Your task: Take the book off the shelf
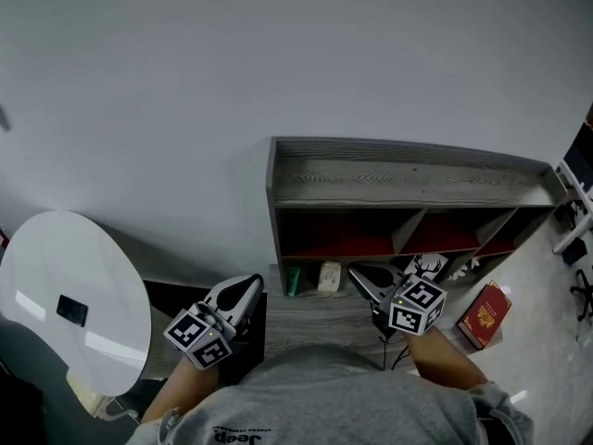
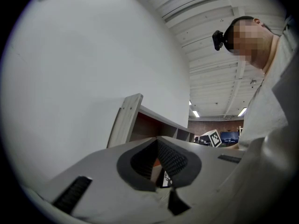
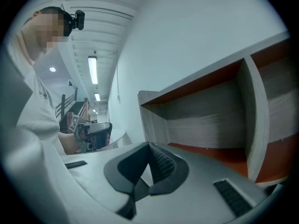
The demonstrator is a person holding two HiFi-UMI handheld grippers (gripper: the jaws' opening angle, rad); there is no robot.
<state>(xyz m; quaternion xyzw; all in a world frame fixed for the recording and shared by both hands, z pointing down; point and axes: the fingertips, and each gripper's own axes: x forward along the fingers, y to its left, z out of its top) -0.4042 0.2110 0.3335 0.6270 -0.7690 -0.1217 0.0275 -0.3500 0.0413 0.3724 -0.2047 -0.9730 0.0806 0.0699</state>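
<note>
Pointing toward a low grey wooden shelf with red-lined compartments (image 1: 408,179), the left claw (image 1: 252,282) and the right claw (image 1: 357,272) are hovering side by side. Both are holding their jaws pressed together, with nothing sitting between them. The compartments facing the right claw are showing only bare red boards.

The thin red book with a gold emblem on its cover (image 1: 485,315) is resting to the right of the right claw and slightly nearer the person. It is sitting outside the compartments, on the pale floor by the shelf's right end; whether it is leaning on the shelf's foot I am unable to tell. So the book is already sitting off the shelf, though what put it there is not showing.

It is looking stiff and fairly light, with a smooth cover that is probably slippery. A hold across the closed covers close to the spine is seeming safest, since a pinch on loose pages is risking fanning or tearing them.

A round white desk (image 1: 74,295) is standing well left of the left claw.
</note>
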